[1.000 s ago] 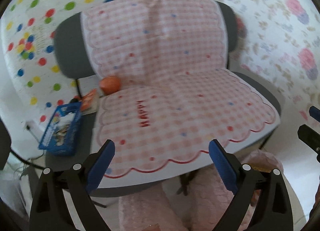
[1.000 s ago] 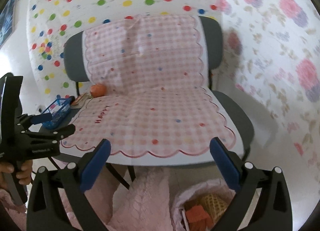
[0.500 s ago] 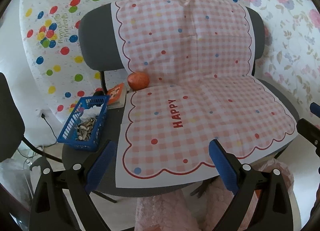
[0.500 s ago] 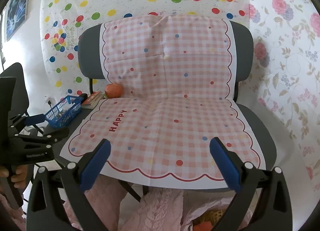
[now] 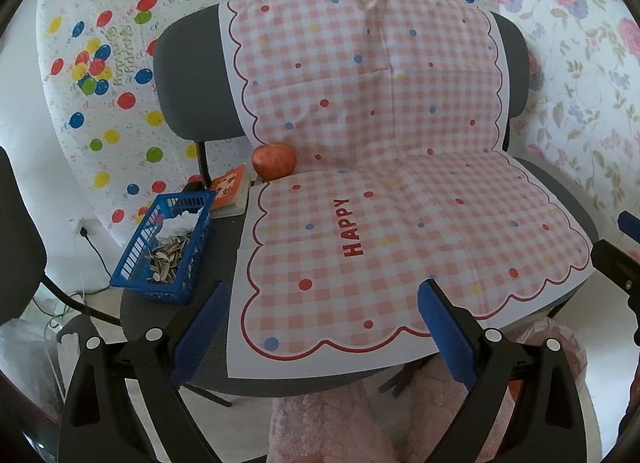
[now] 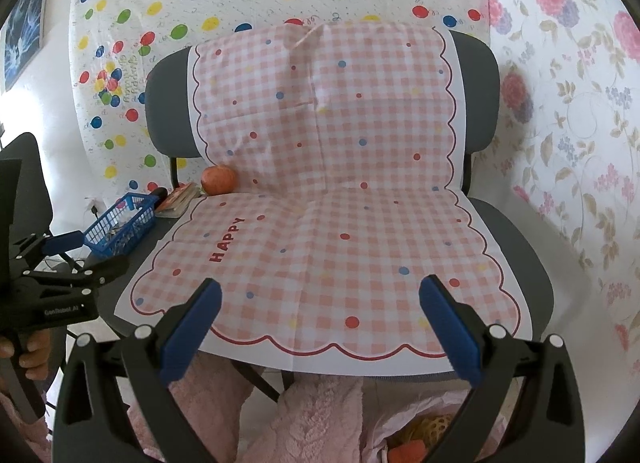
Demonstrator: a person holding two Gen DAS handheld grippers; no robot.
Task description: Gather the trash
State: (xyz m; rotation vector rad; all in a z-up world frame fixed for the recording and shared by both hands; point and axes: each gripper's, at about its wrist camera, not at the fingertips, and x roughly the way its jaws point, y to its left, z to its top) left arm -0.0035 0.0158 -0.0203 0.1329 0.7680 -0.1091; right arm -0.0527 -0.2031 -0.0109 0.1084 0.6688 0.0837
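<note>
The blue basket (image 5: 166, 241) of seed shells sits on the chair's left side, at ten o'clock from the left gripper (image 5: 322, 329); the right gripper (image 6: 318, 329) hangs farther off; both grippers' fingers gape wide, empty.

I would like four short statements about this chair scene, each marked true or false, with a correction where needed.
1. The blue basket holds seed shells. True.
2. The apple lies inside the basket. False: it sits on the chair seat, at the edge of the checked sheet.
3. Left gripper and right gripper are both open and empty. True.
4. The sheet reads "BIRTHDAY". False: it reads "HAPPY".
</note>
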